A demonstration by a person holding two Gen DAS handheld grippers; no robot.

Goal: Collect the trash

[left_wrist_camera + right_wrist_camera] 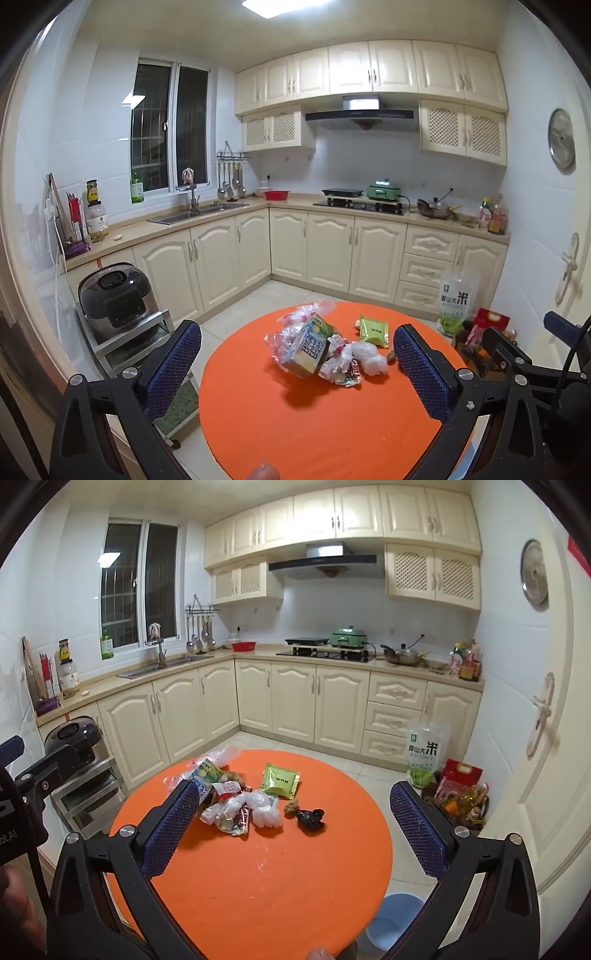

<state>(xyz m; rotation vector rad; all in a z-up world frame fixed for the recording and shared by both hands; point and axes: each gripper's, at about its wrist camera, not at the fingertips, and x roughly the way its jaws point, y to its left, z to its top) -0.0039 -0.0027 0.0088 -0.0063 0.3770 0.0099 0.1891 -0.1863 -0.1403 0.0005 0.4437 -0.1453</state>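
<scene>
A pile of trash lies on the round orange table (295, 424): a drink carton (308, 349), clear plastic bags (291, 325), crumpled white plastic (369, 356), small wrappers (347, 373) and a green packet (373, 330). In the right wrist view I see the same pile (232, 805), the green packet (279, 780) and a black crumpled piece (311, 818). My left gripper (297, 354) is open and empty, above the table short of the pile. My right gripper (291, 812) is open and empty, also short of the pile.
A light blue bin (391, 923) stands on the floor right of the table. A rice cooker (114, 295) sits on a metal rack at left. A rice bag (426, 753) and groceries (461, 794) stand by the white door (535, 738). Cream cabinets (295, 247) run behind.
</scene>
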